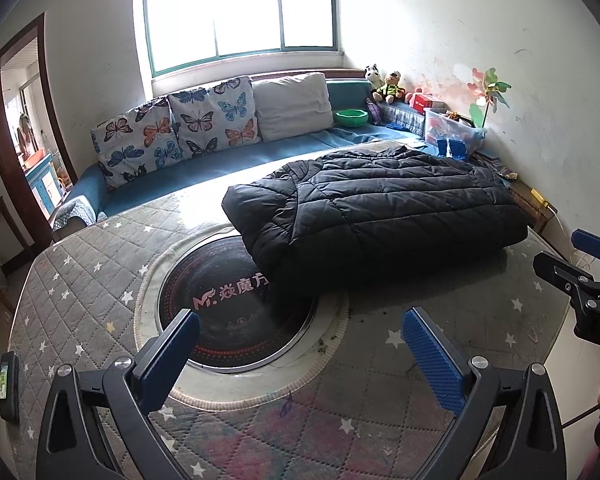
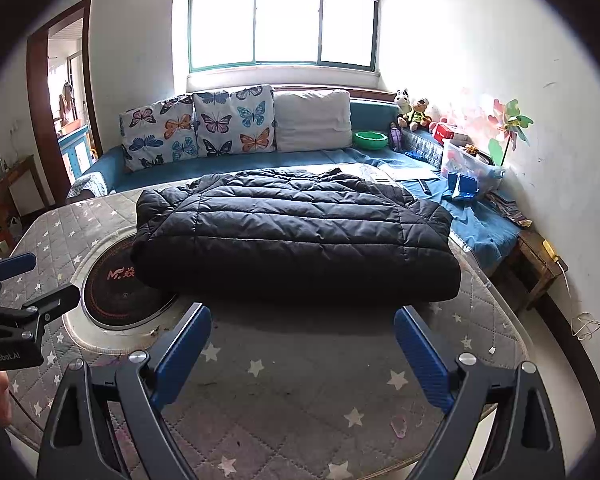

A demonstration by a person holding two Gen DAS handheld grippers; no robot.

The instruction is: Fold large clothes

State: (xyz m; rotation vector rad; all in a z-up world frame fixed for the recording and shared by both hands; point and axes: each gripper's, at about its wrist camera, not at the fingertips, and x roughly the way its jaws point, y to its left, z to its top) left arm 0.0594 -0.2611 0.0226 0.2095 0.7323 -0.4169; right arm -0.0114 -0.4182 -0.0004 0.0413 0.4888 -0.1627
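Note:
A black quilted puffer jacket (image 1: 376, 216) (image 2: 296, 236) lies folded into a thick rectangle on the round table with a grey star-print cover (image 1: 100, 280) (image 2: 300, 392). Its left end overlaps the dark round hob (image 1: 228, 312) (image 2: 116, 296) set in the table's middle. My left gripper (image 1: 300, 340) hovers open over the near part of the table, short of the jacket, nothing between its blue pads. My right gripper (image 2: 302, 336) is also open and empty, just in front of the jacket's near edge. Each gripper shows at the edge of the other's view.
Behind the table runs a blue sofa (image 2: 220, 170) with butterfly cushions (image 2: 196, 128) and a white pillow (image 2: 312, 120). A green bowl (image 2: 370, 139), plush toys (image 2: 414, 114), a clear bin (image 2: 468, 168) and a pinwheel (image 2: 512, 124) sit at the right. A doorway (image 2: 66, 92) opens at left.

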